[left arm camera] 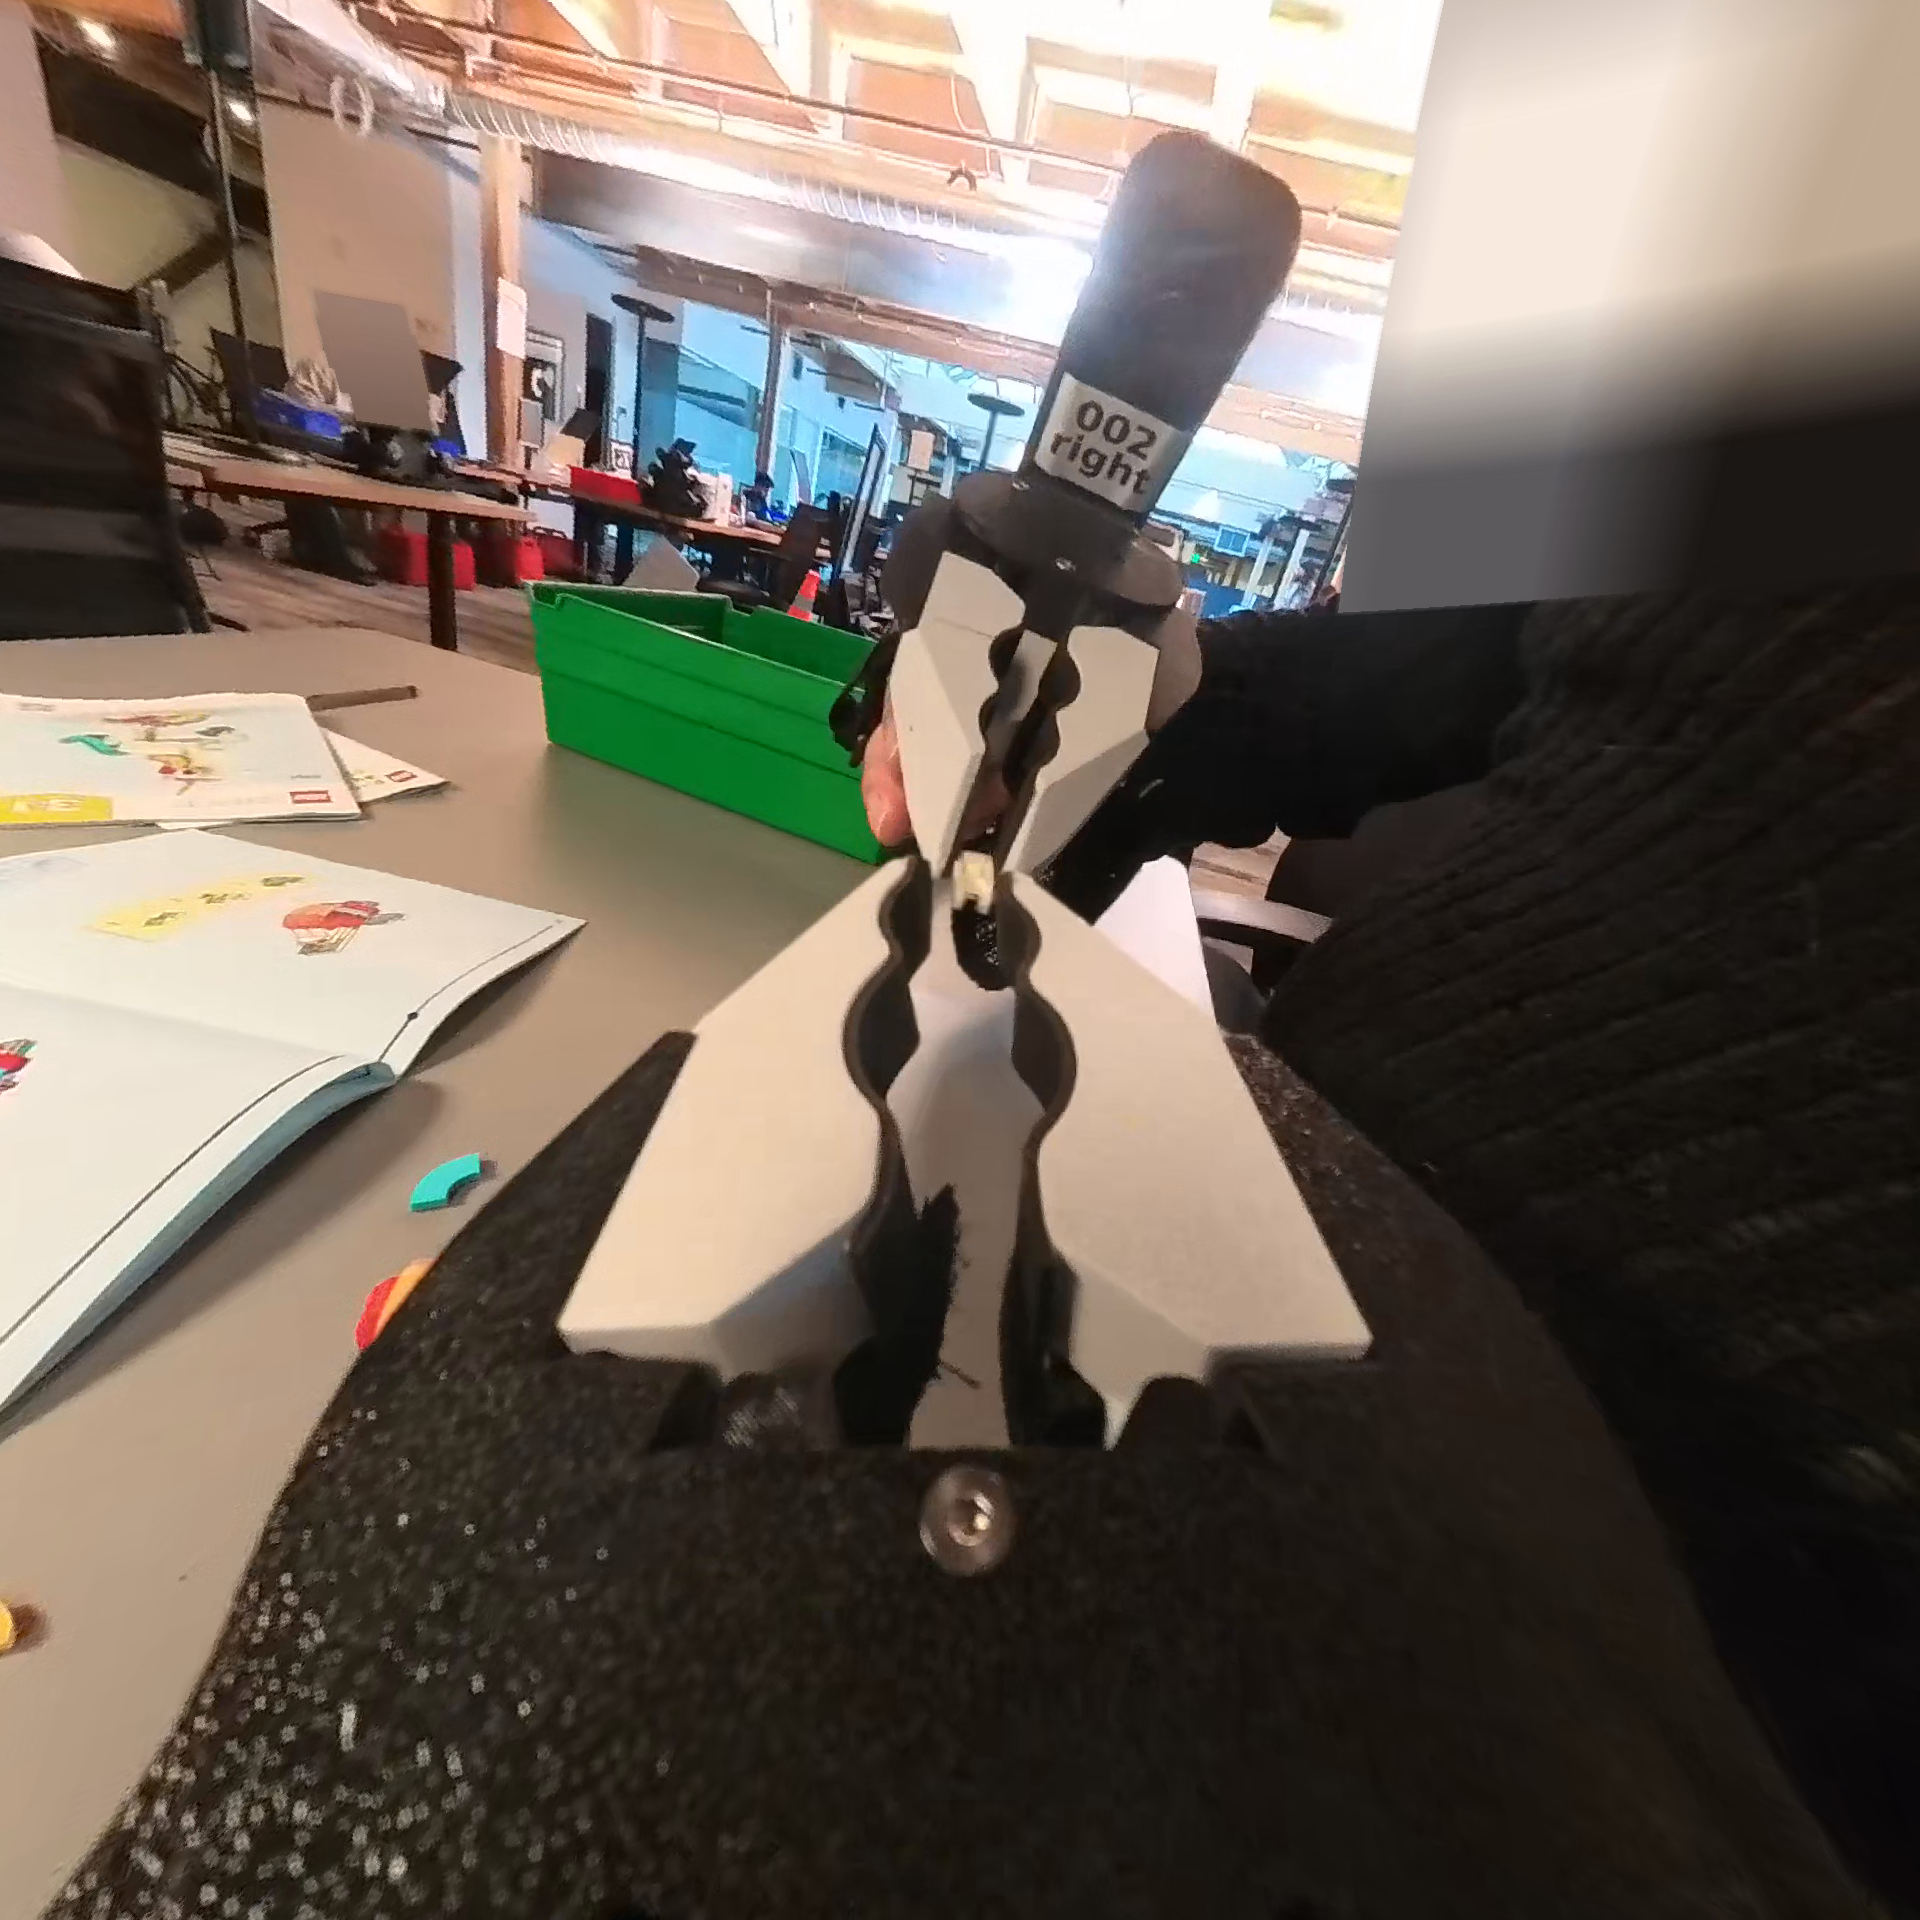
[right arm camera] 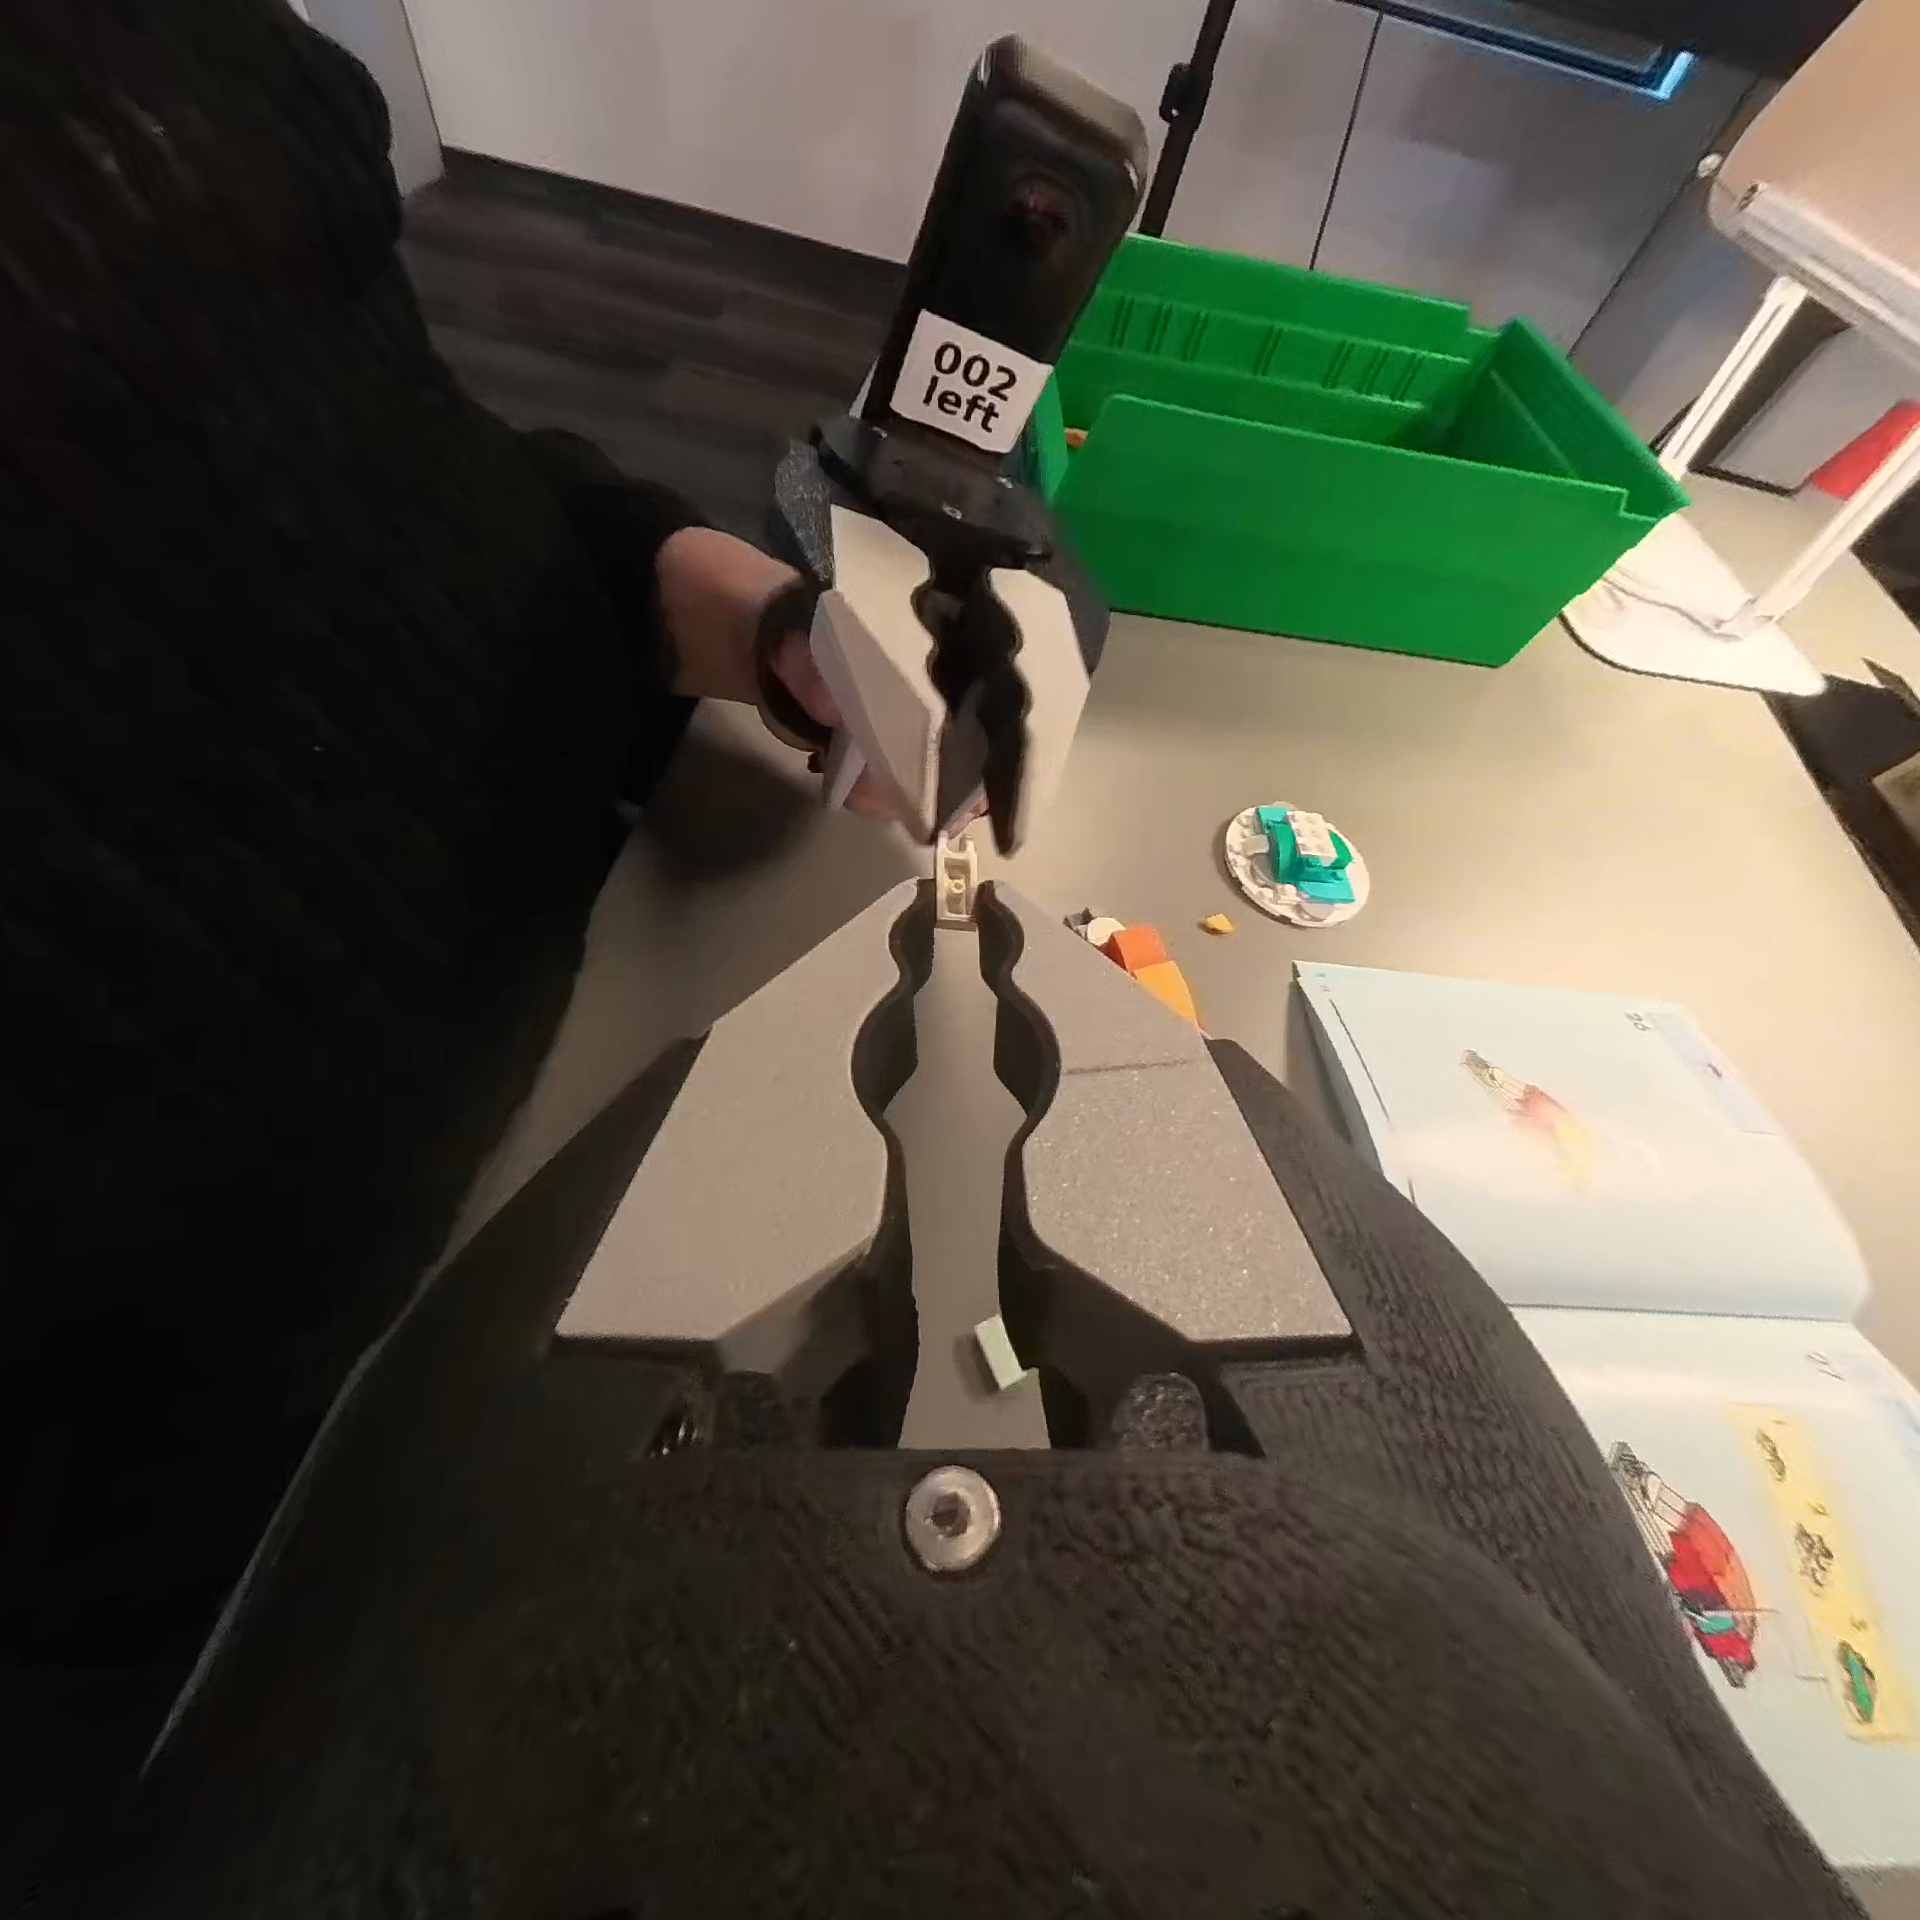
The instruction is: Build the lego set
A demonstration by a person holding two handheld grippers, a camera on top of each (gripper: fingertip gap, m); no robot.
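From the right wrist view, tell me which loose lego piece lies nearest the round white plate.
The tiny yellow-orange piece, alone on the table just left of the round white plate; the orange and white bricks sit farther left, by the tongs.

White printed sticker [left arm camera: 1103, 449] on camera body above right gripper [left arm camera: 971, 854]; matching sticker [right arm camera: 966, 390] above left gripper [right arm camera: 961, 831] (number plus a side word each). Small red logo square [left arm camera: 315, 797] on closed booklet [left arm camera: 156, 758]. Open booklet [right arm camera: 1558, 1143] page print too small to read.
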